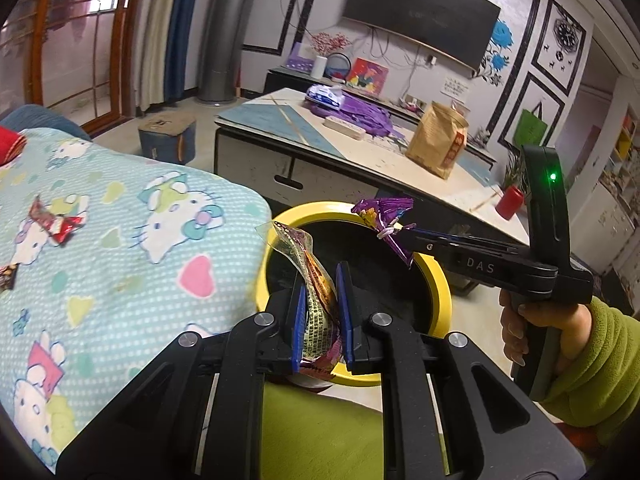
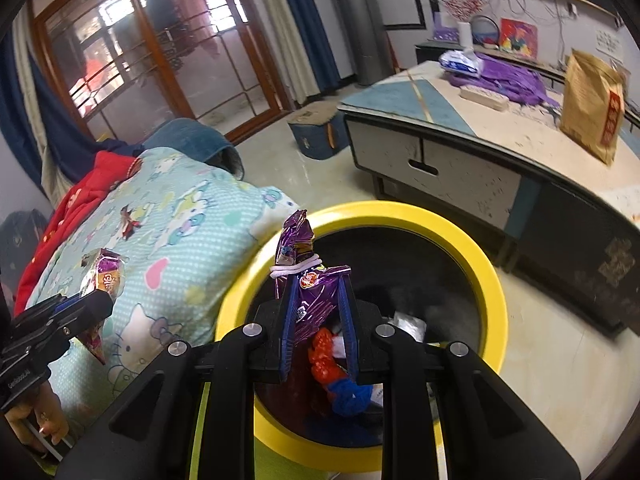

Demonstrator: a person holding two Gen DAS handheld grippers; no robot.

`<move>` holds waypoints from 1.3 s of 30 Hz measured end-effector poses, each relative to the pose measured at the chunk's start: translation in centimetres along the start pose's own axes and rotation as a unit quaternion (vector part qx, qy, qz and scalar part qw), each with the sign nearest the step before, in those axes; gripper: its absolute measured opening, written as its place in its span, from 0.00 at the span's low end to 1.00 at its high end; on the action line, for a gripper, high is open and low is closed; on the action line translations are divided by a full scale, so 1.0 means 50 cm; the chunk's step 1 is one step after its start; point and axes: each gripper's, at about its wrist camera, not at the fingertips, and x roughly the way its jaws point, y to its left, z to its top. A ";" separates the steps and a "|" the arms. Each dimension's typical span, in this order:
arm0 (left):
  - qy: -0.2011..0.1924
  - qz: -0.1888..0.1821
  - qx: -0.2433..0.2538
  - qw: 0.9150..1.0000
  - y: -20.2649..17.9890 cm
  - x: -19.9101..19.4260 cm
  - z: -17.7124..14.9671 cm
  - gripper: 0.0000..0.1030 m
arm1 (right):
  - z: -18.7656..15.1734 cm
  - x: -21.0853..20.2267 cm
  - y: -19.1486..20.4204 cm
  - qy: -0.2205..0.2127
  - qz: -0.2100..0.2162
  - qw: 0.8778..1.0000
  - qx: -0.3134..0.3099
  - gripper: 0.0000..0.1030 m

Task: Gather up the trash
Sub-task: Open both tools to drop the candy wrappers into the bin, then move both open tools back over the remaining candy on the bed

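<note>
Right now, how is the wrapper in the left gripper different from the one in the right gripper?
The left gripper holds a yellow-orange wrapper that is partly clear; the right gripper holds a shiny purple wrapper. The purple one has a white band around it; the yellow-orange one has none. Both are pinched over the yellow-rimmed bin.

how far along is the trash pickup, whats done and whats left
Done: some trash already lies inside the yellow-rimmed bin. In hand: the left gripper is shut on a clear orange wrapper and the right gripper on a purple wrapper, both over the bin, not yet dropped. Left: at least a red wrapper and another wrapper on the cartoon blanket.
</note>
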 end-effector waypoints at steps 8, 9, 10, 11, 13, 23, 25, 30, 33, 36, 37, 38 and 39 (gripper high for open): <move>0.029 -0.009 0.022 0.999 -0.035 0.065 0.002 0.09 | -0.008 0.014 -0.050 0.021 -0.006 0.999 0.046 0.22; 0.031 -0.010 0.024 0.999 -0.039 0.073 0.004 0.09 | -0.008 0.015 -0.056 0.021 -0.006 0.998 0.052 0.22; 0.032 -0.011 0.026 0.999 -0.041 0.078 0.006 0.09 | -0.009 0.015 -0.063 0.022 -0.005 0.998 0.061 0.22; 0.032 -0.011 0.030 0.999 -0.044 0.084 0.009 0.09 | -0.009 0.016 -0.066 0.022 -0.005 0.998 0.067 0.23; 0.031 -0.009 0.034 0.999 -0.046 0.094 0.012 0.11 | -0.009 0.016 -0.077 0.021 -0.004 0.997 0.080 0.25; 0.007 0.016 -0.003 1.000 -0.007 0.081 0.012 0.89 | 0.003 -0.002 -0.077 -0.013 -0.008 0.996 0.087 0.51; -0.004 0.030 -0.015 0.999 0.007 0.065 0.014 0.89 | 0.008 -0.008 -0.060 -0.023 -0.007 0.997 0.070 0.52; -0.034 0.065 -0.046 0.996 0.052 0.021 0.023 0.89 | 0.018 -0.023 0.004 -0.053 0.002 0.999 0.011 0.60; -0.049 0.087 -0.066 0.993 0.083 -0.008 0.023 0.89 | 0.024 -0.025 0.038 -0.060 0.018 0.998 -0.014 0.61; -0.065 0.118 -0.079 0.988 0.117 -0.038 0.023 0.89 | 0.030 -0.022 0.079 -0.062 0.032 0.997 -0.042 0.62; -0.069 0.125 -0.082 0.986 0.124 -0.045 0.024 0.89 | 0.032 -0.020 0.090 -0.060 0.037 0.996 -0.048 0.63; -0.074 0.133 -0.086 0.985 0.134 -0.054 0.024 0.89 | 0.033 -0.018 0.099 -0.059 0.042 0.996 -0.051 0.63; -0.080 0.142 -0.093 0.982 0.148 -0.065 0.025 0.89 | 0.035 -0.015 0.112 -0.057 0.048 0.996 -0.057 0.63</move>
